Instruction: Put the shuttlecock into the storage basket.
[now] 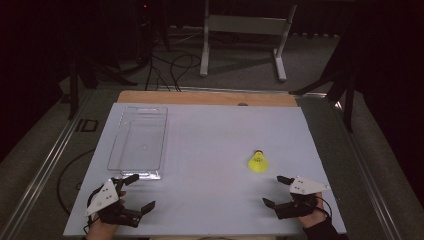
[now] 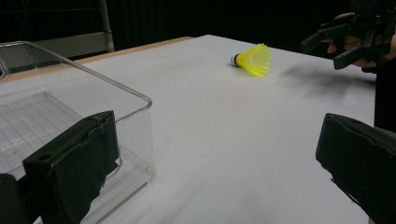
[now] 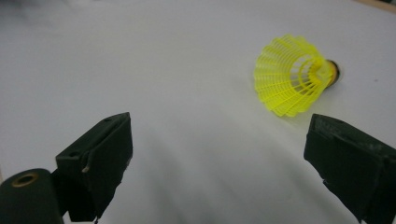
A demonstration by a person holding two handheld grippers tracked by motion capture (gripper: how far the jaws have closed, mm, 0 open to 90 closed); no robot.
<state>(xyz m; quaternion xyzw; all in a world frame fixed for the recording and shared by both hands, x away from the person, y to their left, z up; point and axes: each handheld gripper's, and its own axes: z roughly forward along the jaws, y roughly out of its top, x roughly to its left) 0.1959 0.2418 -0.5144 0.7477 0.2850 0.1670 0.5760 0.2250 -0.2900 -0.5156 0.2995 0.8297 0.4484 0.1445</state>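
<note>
White desk (image 1: 200,150); our right gripper (image 1: 278,191) and left gripper (image 1: 137,191) gape empty. Near its right edge, yellow shuttlecock (image 1: 257,162): probably featherlight, its skirt flexible; pinch the cork.

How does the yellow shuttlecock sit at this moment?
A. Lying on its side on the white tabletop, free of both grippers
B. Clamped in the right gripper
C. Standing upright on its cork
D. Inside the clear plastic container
A. The shuttlecock lies on its side on the tabletop, ahead of the open right gripper and well apart from the container.
</note>
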